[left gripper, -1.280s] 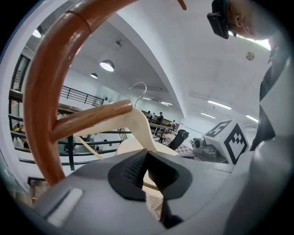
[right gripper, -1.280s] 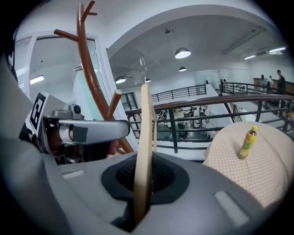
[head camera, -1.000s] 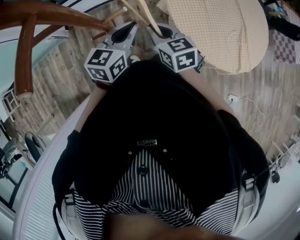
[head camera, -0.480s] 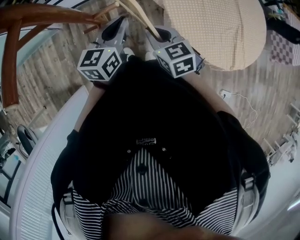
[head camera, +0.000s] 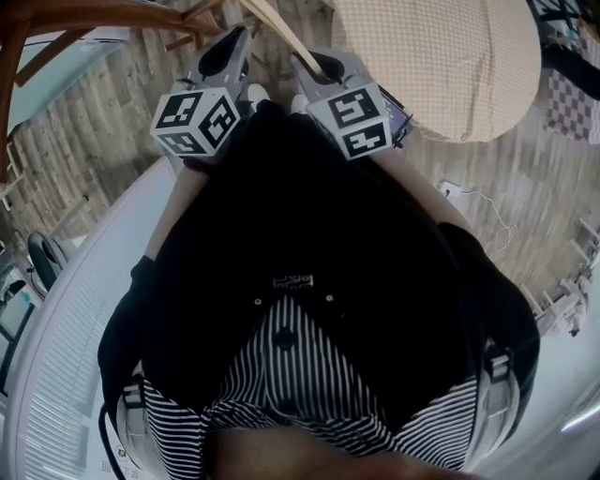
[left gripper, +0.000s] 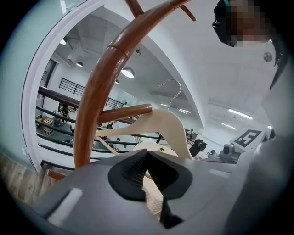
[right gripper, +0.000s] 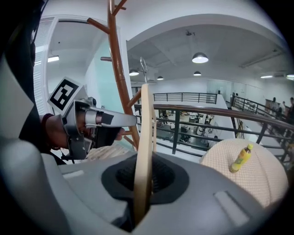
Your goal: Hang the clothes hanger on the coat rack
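Note:
A pale wooden hanger (right gripper: 146,119) with a metal hook (right gripper: 142,64) stands edge-on in my right gripper (right gripper: 143,183), which is shut on one end of it. In the head view the hanger (head camera: 272,21) runs up from the right gripper (head camera: 304,60) past the left gripper (head camera: 242,36). The left gripper (left gripper: 146,156) has its pads closed together, with nothing showing between them. Its tip (right gripper: 133,120) sits just beside the hanger. From the left gripper view the hanger (left gripper: 165,121) arches right next to the brown coat rack pole (left gripper: 98,87) and a peg (left gripper: 126,111).
The coat rack's curved arms (head camera: 84,14) cross the top left of the head view. A round beige table (head camera: 441,66) stands to the right, with a yellow bottle (right gripper: 241,158) on it. A railing (right gripper: 206,110) runs behind. My dark torso fills the lower head view.
Both grippers and the hanger have shifted slightly up the head view, and both marker cubes have rolled a little. The coat rack arm has slid toward the top left edge.

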### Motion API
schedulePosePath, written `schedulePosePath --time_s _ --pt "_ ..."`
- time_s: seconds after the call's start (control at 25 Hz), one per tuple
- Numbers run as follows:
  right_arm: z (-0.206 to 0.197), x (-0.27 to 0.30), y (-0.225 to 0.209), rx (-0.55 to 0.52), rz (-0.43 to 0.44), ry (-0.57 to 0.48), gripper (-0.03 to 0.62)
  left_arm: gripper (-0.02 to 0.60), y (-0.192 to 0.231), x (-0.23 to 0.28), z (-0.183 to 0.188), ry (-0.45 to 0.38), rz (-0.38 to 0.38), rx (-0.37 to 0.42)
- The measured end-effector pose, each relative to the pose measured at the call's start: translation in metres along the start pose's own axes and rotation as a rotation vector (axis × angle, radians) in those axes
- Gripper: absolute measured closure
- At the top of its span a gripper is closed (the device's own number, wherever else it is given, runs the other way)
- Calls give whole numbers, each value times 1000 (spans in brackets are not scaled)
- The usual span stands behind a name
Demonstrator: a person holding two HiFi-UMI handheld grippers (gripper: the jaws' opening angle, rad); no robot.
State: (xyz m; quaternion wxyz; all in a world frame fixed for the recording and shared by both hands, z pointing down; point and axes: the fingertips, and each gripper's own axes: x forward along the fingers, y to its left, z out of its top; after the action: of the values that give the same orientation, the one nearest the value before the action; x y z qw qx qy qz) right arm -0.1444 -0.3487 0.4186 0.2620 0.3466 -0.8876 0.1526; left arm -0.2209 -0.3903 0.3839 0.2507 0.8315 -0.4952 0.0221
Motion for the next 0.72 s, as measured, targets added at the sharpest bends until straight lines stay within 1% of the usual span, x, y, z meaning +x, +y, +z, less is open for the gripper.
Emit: schedulePosePath --time_s 0.12,0.32,0.72 --pt "-2 -4 -1 -26 -4 3 569 577 -3 1 -3 8 6 -2" --pt "-13 -3 -1 -27 1 44 569 577 -5 -3 -4 10 16 -6" --pt "-20 2 11 -49 42 81 569 577 -7 -7 -8 13 13 -18"
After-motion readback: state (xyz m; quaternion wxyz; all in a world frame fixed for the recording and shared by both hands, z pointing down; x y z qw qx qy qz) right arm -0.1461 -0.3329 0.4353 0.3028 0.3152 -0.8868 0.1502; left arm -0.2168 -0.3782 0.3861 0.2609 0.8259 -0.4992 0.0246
